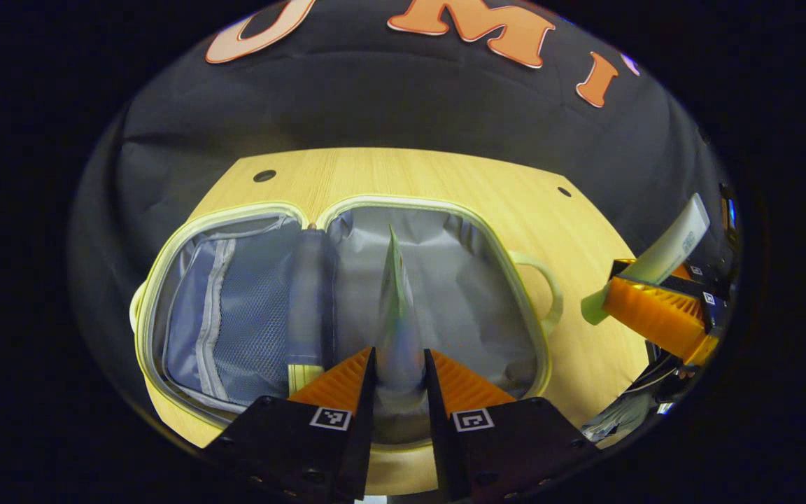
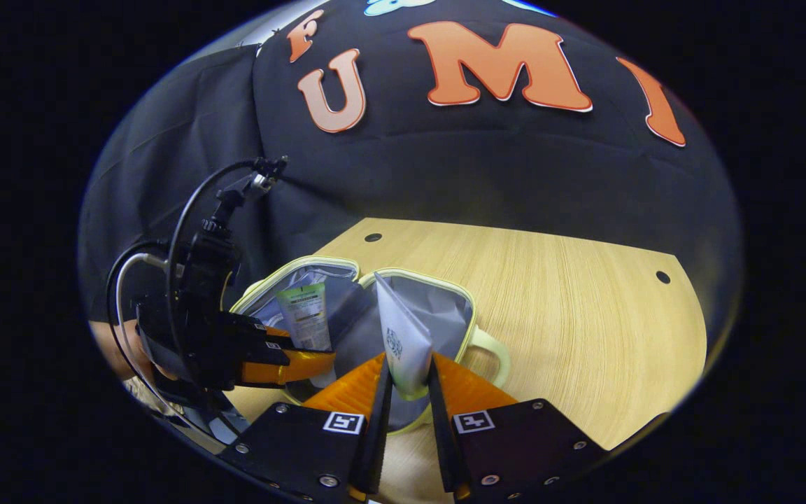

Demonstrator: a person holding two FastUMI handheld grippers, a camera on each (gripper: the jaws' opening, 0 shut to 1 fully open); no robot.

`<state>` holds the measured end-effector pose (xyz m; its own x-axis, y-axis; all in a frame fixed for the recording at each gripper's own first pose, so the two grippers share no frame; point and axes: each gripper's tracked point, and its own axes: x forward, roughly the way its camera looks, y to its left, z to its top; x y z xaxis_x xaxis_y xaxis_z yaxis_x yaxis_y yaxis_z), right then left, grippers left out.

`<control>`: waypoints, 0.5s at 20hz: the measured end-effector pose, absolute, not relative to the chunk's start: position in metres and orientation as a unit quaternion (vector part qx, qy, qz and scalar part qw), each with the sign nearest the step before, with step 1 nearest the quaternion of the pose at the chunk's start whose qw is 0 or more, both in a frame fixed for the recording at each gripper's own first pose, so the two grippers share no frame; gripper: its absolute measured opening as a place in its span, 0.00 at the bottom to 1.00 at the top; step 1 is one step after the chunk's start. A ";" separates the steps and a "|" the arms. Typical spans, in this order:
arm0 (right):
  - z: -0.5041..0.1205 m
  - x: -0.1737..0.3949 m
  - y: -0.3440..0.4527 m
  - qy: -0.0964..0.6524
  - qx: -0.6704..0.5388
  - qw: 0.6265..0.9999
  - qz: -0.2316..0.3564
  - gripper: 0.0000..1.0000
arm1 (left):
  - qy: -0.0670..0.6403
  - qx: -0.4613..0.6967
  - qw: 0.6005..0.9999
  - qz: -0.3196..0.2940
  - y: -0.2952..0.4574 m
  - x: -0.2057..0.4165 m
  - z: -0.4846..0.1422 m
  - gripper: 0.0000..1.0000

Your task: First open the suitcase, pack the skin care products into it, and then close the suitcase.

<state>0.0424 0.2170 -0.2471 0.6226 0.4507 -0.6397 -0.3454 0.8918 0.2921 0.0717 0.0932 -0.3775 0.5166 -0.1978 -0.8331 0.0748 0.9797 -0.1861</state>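
The suitcase lies open on the wooden table, with pale yellow trim, grey lining and a mesh pocket in its left half. My left gripper is shut on a green and white tube, held edge-on over the right half. At the far right my right gripper is shut on a white tube above the table beside the suitcase handle. In the right gripper view, my right gripper holds the white tube before the suitcase, and my left gripper holds the green-topped tube.
The table has bare wood to the right of the suitcase and small round holes near its far edge. The booth's black cloth wall stands close behind. A hand and cables show behind the left gripper.
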 end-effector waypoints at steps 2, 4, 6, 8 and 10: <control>-0.257 0.041 0.221 0.383 0.070 0.897 0.208 0.33 | 0.508 -0.069 0.855 -0.079 0.095 0.072 -0.391 0.38; -0.268 0.038 0.224 0.392 0.074 0.896 0.196 0.33 | 0.534 -0.068 0.839 -0.073 0.100 0.077 -0.414 0.38; -0.276 0.041 0.224 0.399 0.086 0.895 0.177 0.33 | 0.542 -0.075 0.834 -0.071 0.103 0.082 -0.423 0.38; -0.281 0.043 0.222 0.404 0.095 0.896 0.158 0.33 | 0.544 -0.077 0.832 -0.071 0.102 0.089 -0.425 0.37; -0.282 0.042 0.217 0.406 0.093 0.897 0.149 0.33 | 0.548 -0.071 0.830 -0.068 0.097 0.095 -0.429 0.39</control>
<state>0.0425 0.2170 -0.2819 0.6266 0.3427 -0.6999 -0.1911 0.9383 0.2883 0.0953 0.0974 -0.4289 0.3894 -0.1912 -0.9010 0.0362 0.9806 -0.1924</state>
